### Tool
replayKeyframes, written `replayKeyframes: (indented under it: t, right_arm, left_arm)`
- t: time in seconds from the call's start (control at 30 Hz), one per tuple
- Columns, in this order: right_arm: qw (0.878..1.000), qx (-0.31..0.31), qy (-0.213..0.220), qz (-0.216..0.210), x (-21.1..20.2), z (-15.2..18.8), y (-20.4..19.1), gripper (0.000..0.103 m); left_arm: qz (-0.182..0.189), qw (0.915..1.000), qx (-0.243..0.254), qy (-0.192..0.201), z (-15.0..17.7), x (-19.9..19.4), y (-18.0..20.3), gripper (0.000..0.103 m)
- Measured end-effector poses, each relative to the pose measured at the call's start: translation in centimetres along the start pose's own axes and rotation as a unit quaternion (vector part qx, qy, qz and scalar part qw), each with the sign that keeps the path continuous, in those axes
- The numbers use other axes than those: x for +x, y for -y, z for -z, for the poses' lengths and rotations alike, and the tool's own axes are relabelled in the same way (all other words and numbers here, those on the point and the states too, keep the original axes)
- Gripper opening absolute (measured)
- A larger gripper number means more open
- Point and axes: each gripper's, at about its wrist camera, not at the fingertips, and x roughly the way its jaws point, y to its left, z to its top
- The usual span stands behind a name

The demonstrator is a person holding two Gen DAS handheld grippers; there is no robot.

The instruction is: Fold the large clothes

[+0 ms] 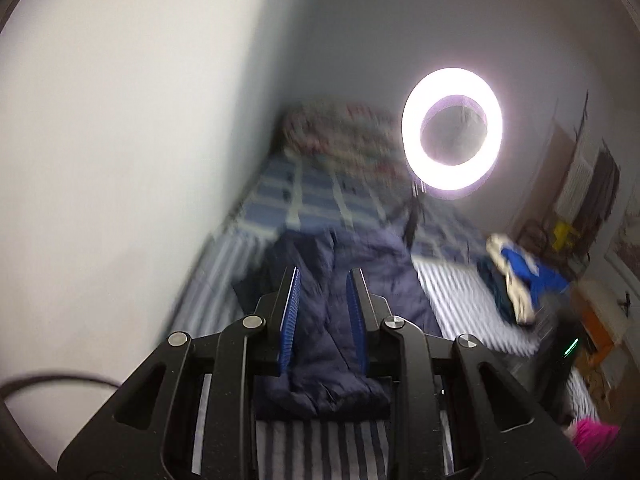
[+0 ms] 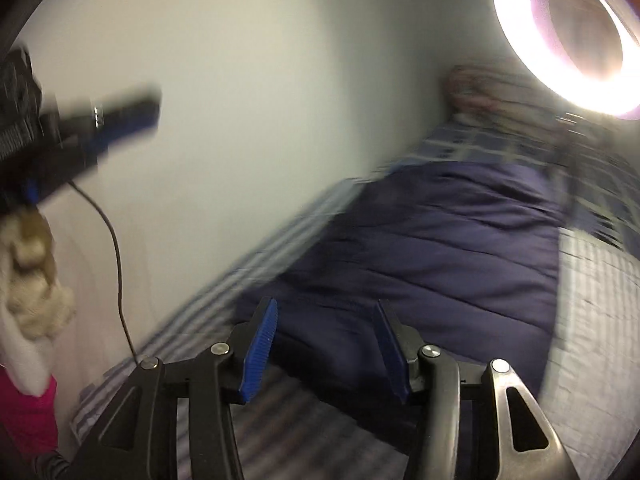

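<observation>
A: Nearest the lens in your left view: the left claw [image 1: 323, 276], fingers parted to a moderate gap, nothing between the blue pads [image 1: 290, 312]. Confirm?

B: Confirmed. Your right claw [image 2: 326, 306] reads the same in its own view, jaws apart and empty. Both hover above the bed; neither touches cloth as far as the blur allows.

A: Location of the task's thing?

B: The navy quilted jacket [image 2: 440, 248] lies lengthwise on the striped sheet [image 1: 320, 448], close along the wall [image 1: 120, 120]. Its near end sits just beyond your left fingers; in the right view it fills the middle, spread fairly flat with stitched channels across it.

A: Handling estimate?

B: Judgement only: padded, soft, bulky but light. The shell looks smooth, so it may slide between the pads. It will spring back rather than crease, and a fold will want pressing down.

A: Where do you take hold?

B: Pinch at an edge or hem, taking in the padding as well as the thin outer layer. The two near corners look like the sensible grips, one per claw. Whether sleeves are tucked under, you cannot tell.

A: Surroundings?

B: A checked blanket [image 1: 320, 196] beyond the jacket, a lit ring lamp [image 1: 452, 134] above, a heap of other clothes [image 1: 516, 280] well apart at the right.
</observation>
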Motion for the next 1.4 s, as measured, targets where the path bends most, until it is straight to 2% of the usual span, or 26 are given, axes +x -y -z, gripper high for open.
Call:
replayKeyframes:
  t: [0.1,0.2,0.3,0.4,0.43,0.47,0.53,0.6,0.67,0.77,0.87,0.97,1.0,1.03,1.07,1.1,1.2,1.23,1.3,1.33,1.4]
  right_arm:
    - [0.997,0.037,0.014,0.061,-1.8,0.8,4.7,0.045]
    - [0.99,0.103,0.009,0.099,-2.2,1.7,9.5,0.042]
    - [0.986,0.132,-0.006,0.1,-1.0,2.8,11.5,0.04]
    - [0.989,0.115,-0.022,0.091,0.7,3.7,10.3,0.039]
    - [0.99,0.1,-0.027,0.094,1.2,3.8,9.7,0.039]
    - [0.991,0.087,-0.032,0.098,1.9,4.0,9.0,0.039]
    - [0.991,0.064,-0.052,0.108,3.6,4.3,8.0,0.039]
    - [0.99,0.041,-0.069,0.116,4.3,4.8,7.5,0.039]
    - [0.991,0.029,-0.076,0.107,3.5,4.8,7.6,0.039]
    - [0.994,0.044,-0.064,0.075,1.5,4.2,8.9,0.039]
    - [0.995,0.03,-0.02,0.089,-1.5,3.5,9.3,0.05]
    - [0.995,0.031,-0.005,0.097,-2.8,2.4,10.2,0.051]
    - [0.995,0.037,-0.005,0.091,-2.9,2.1,10.5,0.058]
    - [0.996,0.05,-0.009,0.079,-2.8,1.8,11.3,0.063]
    - [0.996,0.06,-0.011,0.07,-2.6,1.6,11.9,0.078]
    - [0.995,0.074,-0.011,0.063,-2.4,1.6,12.6,0.089]
    - [0.992,0.106,-0.023,0.056,-1.1,1.8,14.4,0.09]
    - [0.991,0.121,-0.03,0.051,-0.5,2.0,15.1,0.09]
    - [0.987,0.146,-0.045,0.041,0.8,2.7,16.4,0.09]
    - [0.986,0.155,-0.051,0.039,1.3,3.0,16.9,0.09]
    - [0.981,0.181,-0.067,0.024,2.4,3.9,18.4,0.09]
  left_arm:
    - [0.009,0.9983,0.016,-0.056,2.5,3.8,1.5,0.024]
    - [0.014,0.9944,0.045,-0.094,4.7,6.9,3.4,0.024]
    - [-0.022,0.9884,0.088,-0.121,6.9,10.0,3.9,0.024]
    - [-0.057,0.9829,0.069,-0.161,8.9,13.0,1.1,0.024]
    - [-0.063,0.9826,0.059,-0.165,9.4,13.5,0.1,0.024]
    - [-0.067,0.9827,0.044,-0.167,10.0,13.9,-1.1,0.033]
    - [-0.056,0.9828,0.024,-0.174,10.8,14.1,-2.3,0.034]
    - [-0.056,0.9818,0.027,-0.179,10.8,13.7,-2.2,0.034]
    - [-0.056,0.982,0.029,-0.178,10.1,12.9,-1.8,0.034]
    - [-0.042,0.9887,0.013,-0.143,7.3,11.1,-1.7,0.034]
    - [-0.048,0.993,0.034,-0.102,4.1,9.8,-0.8,0.034]
    - [-0.059,0.9937,0.041,-0.087,1.6,10.6,-0.6,0.034]
    - [-0.051,0.9939,0.027,-0.094,1.0,11.5,-1.3,0.035]
    - [-0.041,0.9937,0.008,-0.104,0.8,12.3,-2.1,0.043]
    - [-0.02,0.9923,-0.026,-0.119,0.7,13.5,-3.3,0.056]
    - [0.0,0.9894,-0.06,-0.133,0.9,14.7,-4.6,0.061]
    - [0.023,0.9797,-0.126,-0.154,1.7,17.4,-7.2,0.064]
    - [0.01,0.9796,-0.121,-0.16,1.8,18.3,-7.5,0.064]
    - [-0.043,0.9784,-0.094,-0.179,2.9,19.7,-8.1,0.064]
    - [-0.044,0.9763,-0.091,-0.191,3.4,20.4,-8.6,0.066]
    - [-0.034,0.9744,-0.115,-0.19,3.8,20.4,-9.6,0.071]
